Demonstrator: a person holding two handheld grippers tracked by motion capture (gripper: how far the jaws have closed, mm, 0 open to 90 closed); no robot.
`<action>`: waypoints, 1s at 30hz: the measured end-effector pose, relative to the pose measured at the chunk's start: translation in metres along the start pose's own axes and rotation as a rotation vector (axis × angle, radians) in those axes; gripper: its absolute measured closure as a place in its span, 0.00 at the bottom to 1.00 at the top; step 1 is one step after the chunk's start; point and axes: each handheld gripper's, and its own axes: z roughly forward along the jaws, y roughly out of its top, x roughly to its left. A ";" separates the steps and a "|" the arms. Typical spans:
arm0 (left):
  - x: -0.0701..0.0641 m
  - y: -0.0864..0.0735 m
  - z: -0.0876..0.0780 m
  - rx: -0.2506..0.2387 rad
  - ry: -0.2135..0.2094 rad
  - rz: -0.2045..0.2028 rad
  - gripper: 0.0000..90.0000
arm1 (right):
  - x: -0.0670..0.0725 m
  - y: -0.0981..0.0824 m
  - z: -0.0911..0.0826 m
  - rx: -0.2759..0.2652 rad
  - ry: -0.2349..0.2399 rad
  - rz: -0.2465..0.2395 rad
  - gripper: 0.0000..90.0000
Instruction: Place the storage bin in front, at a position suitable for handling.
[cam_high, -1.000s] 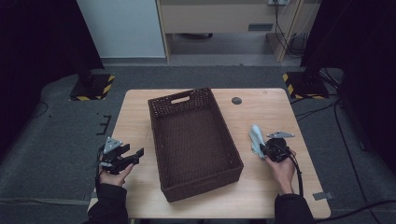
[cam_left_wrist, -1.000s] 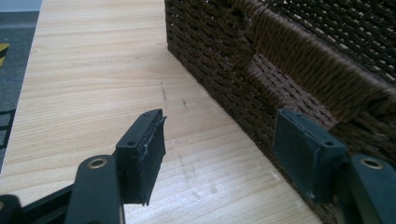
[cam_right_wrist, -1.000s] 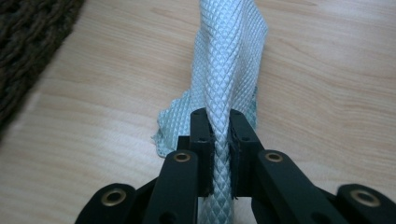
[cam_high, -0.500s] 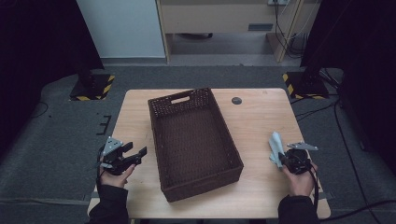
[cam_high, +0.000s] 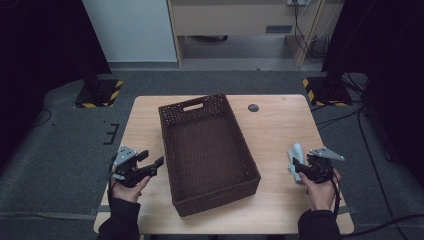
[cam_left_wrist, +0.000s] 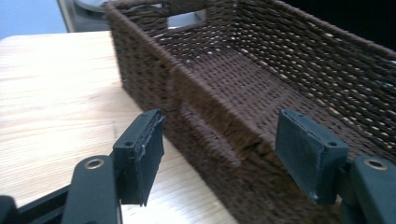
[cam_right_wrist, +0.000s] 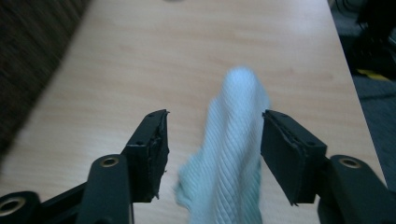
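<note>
High view: the brown woven basket (cam_high: 207, 152) stands mid-table, with the left gripper (cam_high: 150, 167) beside its left wall, jaws wide and holding nothing. Right gripper view has the right gripper (cam_right_wrist: 212, 154) spread wide around a pale ribbed cloth (cam_right_wrist: 229, 154); blur and the frame's bottom edge hide its near end, and whether either pad touches it is unclear.

looking down and forward from above onto table (cam_high: 280, 135); close behind each jaw pair, low over tabletop; basket (cam_high: 207, 150) shared with left gripper view.
</note>
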 end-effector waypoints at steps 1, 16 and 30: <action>-0.002 0.001 0.001 0.000 -0.002 0.003 0.35 | 0.001 0.003 -0.003 -0.030 0.021 0.010 0.44; -0.020 -0.001 0.021 0.085 -0.020 0.049 0.50 | 0.059 0.038 -0.018 -0.158 0.295 -0.094 0.46; -0.025 0.005 0.035 0.106 0.034 0.102 0.61 | 0.106 0.054 0.000 -0.144 0.417 -0.173 0.50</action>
